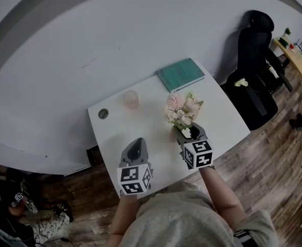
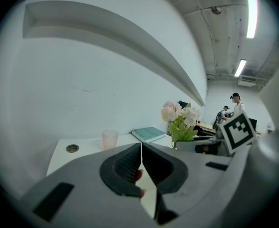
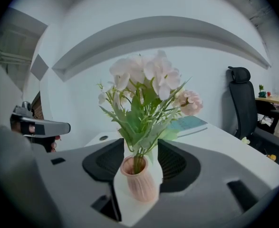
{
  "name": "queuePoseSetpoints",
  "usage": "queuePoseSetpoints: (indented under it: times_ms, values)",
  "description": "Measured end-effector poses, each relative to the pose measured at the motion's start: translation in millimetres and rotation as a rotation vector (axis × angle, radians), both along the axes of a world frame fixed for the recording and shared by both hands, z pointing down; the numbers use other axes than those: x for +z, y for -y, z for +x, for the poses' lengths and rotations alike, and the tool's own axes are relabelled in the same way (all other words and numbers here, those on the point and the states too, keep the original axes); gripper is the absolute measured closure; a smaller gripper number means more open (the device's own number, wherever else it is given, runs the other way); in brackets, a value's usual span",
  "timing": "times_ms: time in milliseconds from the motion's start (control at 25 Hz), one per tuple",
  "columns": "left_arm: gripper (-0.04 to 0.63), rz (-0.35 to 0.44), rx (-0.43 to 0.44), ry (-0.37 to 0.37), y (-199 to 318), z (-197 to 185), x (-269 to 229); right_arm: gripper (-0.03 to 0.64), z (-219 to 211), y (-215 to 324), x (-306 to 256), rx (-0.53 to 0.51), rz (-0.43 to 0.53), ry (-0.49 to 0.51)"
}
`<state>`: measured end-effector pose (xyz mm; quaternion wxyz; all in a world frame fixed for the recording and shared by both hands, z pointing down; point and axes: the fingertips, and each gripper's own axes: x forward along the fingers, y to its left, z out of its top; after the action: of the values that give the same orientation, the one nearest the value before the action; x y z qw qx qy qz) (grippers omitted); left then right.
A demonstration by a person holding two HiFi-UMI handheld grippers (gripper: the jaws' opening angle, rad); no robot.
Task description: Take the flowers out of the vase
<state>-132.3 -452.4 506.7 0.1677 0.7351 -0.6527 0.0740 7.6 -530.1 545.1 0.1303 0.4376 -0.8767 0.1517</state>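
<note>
Your right hand-held gripper (image 3: 140, 148) was released, its jaws spread to either side of the small ribbed pink vase (image 3: 140, 179). The vase stood upright on the white table (image 1: 151, 118), right between the jaws. I could not tell whether the pads touched it. The bunch of pale pink and white flowers with green leaves (image 3: 146, 80) sat in the vase. Its stems rose through the gap between the jaws and its blooms spread above them. Your left hand-held gripper (image 2: 141, 148) was clenched on nothing, jaws pressed together, hovering near the table's front edge, apart from the flowers. Farther back on the table lay a teal book (image 1: 180, 74), and a translucent pink cup (image 1: 131, 99) stood to its left.
</note>
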Motion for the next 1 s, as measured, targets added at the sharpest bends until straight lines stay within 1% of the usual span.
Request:
queuePoseSetpoints:
  times_ms: [240,360,520,680,1000]
  values:
    - [0.586,0.005,0.004,0.005,4,1,-1,0.416,-1,4,-2,-0.002,0.003,0.007]
    - [0.586,0.006,0.005,0.006,7,0,-2,0.453,-2,4,-3,-0.008,0.007,0.003]
    - [0.586,0.008,0.013,0.005,9,2,-1,0.519,-3,4,-4,-0.006,0.005,0.009]
    - [0.586,0.01,0.021,0.009,8,3,-3,0.558,-3,1,-6,-0.002,0.003,0.017]
    - [0.586,0.019,0.032,0.002,1,5,-8,0.584,-2,-6,-14,0.001,0.032,-0.009]
